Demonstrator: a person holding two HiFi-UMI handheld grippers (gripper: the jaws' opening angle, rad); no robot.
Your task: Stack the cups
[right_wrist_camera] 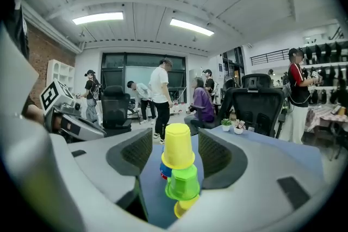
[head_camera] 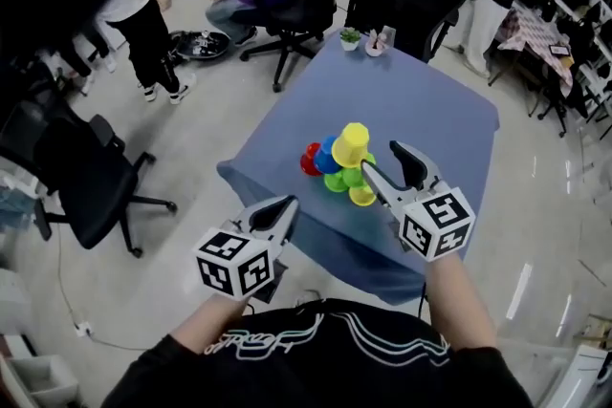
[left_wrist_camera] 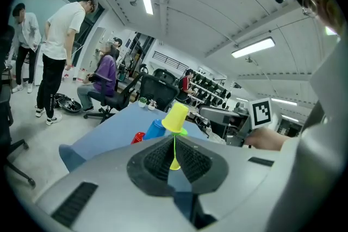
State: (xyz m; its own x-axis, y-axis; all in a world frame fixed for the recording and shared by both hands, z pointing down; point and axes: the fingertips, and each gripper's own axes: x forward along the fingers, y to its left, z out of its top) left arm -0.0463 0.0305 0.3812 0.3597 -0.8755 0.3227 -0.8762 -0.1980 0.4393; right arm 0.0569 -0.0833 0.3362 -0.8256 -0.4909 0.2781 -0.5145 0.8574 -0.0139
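The counter (head_camera: 430,110) is plain blue. The top yellow cup (head_camera: 352,144) crowns bright green cups (head_camera: 337,182), a blue cup (head_camera: 327,158), a red cup (head_camera: 310,160) and a near yellow cup (head_camera: 362,196). The left gripper (head_camera: 286,204) and the right gripper (head_camera: 380,156) are grey with black pads, and their cubes are white with black square markers.

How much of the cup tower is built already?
Nearly all of it, it seems. Done: the red cup, blue cup and green cups sit bunched on the blue table, with a yellow cup on top. In hand: nothing. The right hand-held gripper is open near the pile, pressing no cup; the left hand-held gripper is shut and empty. Left: I see no loose cup, so probably very little.
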